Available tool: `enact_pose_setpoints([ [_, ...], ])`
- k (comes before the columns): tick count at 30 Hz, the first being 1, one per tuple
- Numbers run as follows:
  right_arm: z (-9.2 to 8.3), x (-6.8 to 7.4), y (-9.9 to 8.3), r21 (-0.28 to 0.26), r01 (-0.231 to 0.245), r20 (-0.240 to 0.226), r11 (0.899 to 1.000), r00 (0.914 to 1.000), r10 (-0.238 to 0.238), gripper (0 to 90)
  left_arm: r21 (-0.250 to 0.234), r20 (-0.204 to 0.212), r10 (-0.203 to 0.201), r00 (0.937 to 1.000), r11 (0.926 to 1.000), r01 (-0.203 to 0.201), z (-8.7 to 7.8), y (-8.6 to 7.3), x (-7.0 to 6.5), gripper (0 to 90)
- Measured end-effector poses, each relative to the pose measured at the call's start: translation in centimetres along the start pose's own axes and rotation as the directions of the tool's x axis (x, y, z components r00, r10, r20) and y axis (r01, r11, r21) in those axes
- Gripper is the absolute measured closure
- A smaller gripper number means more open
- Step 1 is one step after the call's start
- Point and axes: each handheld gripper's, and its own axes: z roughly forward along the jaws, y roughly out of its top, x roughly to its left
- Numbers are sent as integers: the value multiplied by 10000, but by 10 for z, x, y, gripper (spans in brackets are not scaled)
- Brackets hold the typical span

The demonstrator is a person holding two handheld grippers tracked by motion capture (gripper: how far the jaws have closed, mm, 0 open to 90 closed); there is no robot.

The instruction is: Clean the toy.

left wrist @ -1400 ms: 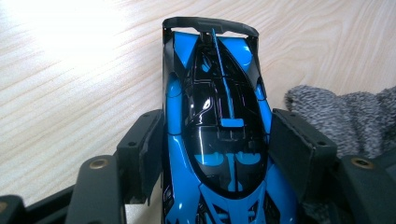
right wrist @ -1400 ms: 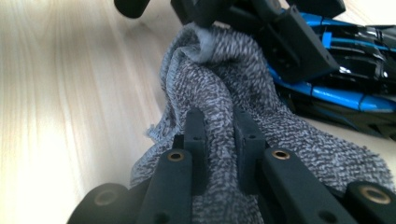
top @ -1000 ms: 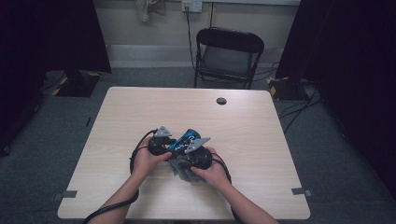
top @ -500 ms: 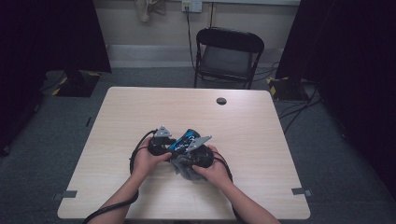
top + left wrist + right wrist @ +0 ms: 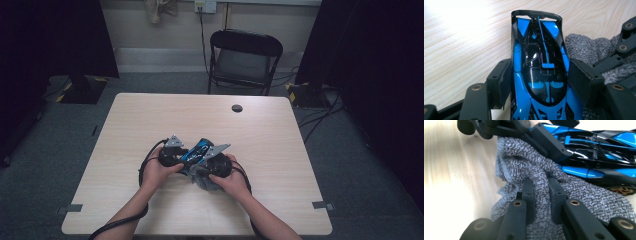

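Toy car [image 5: 539,75] unmoved since earlier frame, clamped in left gripper [image 5: 537,82] near table [image 5: 150,115] front edge; right gripper [image 5: 541,192] still pinches grey cloth [image 5: 524,162] beside it.

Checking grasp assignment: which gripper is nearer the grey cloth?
Right. The right gripper is shut on the grey cloth; the left gripper clamps the blue toy car beside it.

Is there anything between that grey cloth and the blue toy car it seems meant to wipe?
Nothing visible does. The grey cloth, pinched in the right gripper, lies right against the side of the blue toy car, which the left gripper clamps.
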Motion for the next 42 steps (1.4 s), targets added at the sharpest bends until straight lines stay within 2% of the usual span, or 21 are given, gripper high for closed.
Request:
enact_pose_setpoints([
  [11,-4,-11,-3,-72,-282,299,9996,9991,284,786,18,12,1,10000,10000,-1,0,0,0,366],
  [18,-10,-27,-9,-216,-746,688,9970,9947,759,786,-4,10,11,10000,10000,-11,-1,0,0,365],
  [22,-12,-34,-12,-371,-1052,726,9938,9915,1077,786,7,18,3,10000,10000,-3,-1,-1,0,365],
  [42,-14,-46,-11,-289,-1145,1098,9930,9870,1170,785,13,18,-20,10000,10000,20,-1,-1,0,365],
])
